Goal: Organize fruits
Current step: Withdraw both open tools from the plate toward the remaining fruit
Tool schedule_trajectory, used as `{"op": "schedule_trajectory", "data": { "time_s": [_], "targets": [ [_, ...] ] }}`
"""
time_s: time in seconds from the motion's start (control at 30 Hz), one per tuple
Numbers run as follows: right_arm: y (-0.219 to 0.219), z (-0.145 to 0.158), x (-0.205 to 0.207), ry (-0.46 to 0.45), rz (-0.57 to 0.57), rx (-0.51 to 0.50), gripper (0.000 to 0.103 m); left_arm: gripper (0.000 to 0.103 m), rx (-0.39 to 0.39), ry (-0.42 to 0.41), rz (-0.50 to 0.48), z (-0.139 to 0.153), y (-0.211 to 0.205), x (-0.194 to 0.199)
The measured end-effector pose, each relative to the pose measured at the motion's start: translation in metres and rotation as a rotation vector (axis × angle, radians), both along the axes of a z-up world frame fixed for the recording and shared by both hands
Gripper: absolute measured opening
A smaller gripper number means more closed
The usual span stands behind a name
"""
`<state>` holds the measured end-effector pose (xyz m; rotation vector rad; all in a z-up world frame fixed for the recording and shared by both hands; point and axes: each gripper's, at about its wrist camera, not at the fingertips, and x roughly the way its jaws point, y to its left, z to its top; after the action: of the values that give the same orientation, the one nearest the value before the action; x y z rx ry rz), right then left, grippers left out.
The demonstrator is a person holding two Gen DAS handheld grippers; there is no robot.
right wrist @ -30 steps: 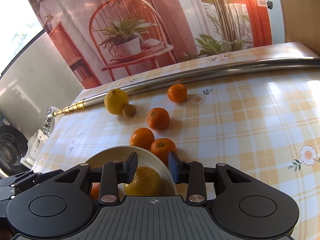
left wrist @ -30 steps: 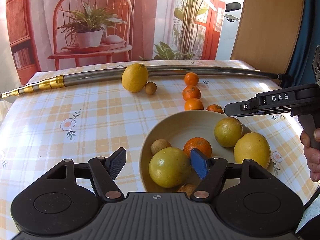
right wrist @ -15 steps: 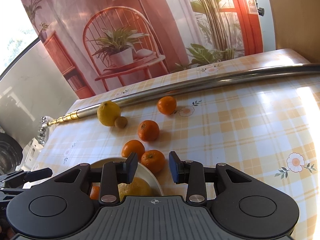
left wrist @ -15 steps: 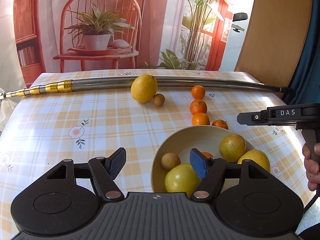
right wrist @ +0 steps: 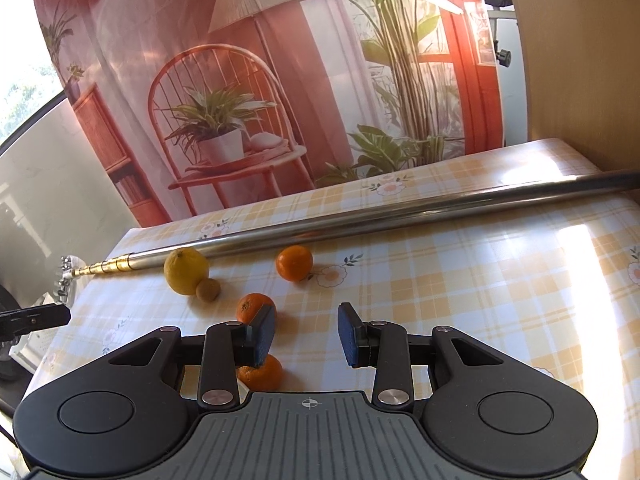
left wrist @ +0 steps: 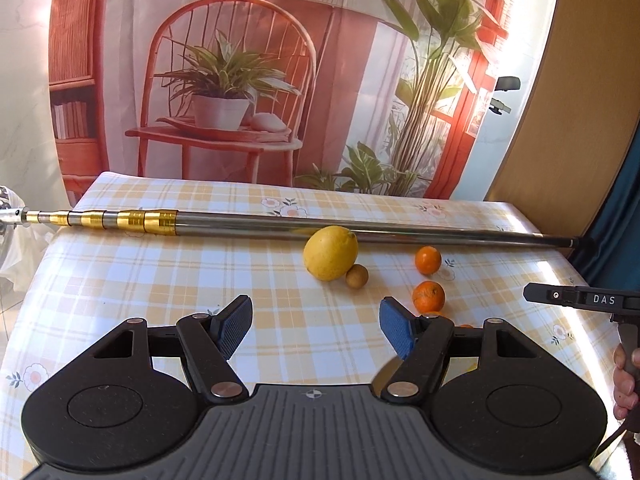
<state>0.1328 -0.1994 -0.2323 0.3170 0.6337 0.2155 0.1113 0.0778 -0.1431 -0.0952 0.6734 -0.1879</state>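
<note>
From my left gripper [left wrist: 316, 326] I see both blue pads spread wide with nothing between them, only bare checked tablecloth [left wrist: 160, 280] underneath. My right gripper [right wrist: 306, 336] is also parted and empty, its left pad [right wrist: 262, 334] overlapping the view of one orange.

The fruits still on the table sit toward the far side. A large lemon [left wrist: 330, 253] lies against the long metal pole [left wrist: 360, 234], with a small brown fruit [left wrist: 356, 277] touching its near right side. To the right of those, the far orange [left wrist: 428, 260] sits just below the pole, the middle orange [left wrist: 428, 295] lies nearer to me, and the near orange [right wrist: 260, 372] shows in the right view behind the left finger linkage.

The pole runs across the whole table near its back edge and sticks out past the left edge with its gold telescoping end [left wrist: 100, 219]. Behind it hangs a printed backdrop [left wrist: 240, 80], close to the table's rear edge.

Open room: the left half of the cloth is free in front of the pole, and a broad sunlit stretch lies on the right. In the left view, the right gripper's black body [left wrist: 580, 300] reaches in over the right edge, with a hand [left wrist: 624, 380] below it
</note>
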Motion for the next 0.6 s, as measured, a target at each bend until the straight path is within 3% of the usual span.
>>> {"op": "schedule_trajectory", "data": {
  "time_s": [0.3, 0.6],
  "targets": [
    [-0.001, -0.002, 0.021, 0.0, 0.006, -0.005, 0.033, 0.074, 0.019, -0.024, -0.065, -0.001, -0.03, 0.047],
    [0.0, -0.009, 0.04, 0.017, 0.021, -0.002, 0.033, 0.074, 0.017, 0.06, -0.151, -0.029, -0.06, 0.085]
  ]
}}
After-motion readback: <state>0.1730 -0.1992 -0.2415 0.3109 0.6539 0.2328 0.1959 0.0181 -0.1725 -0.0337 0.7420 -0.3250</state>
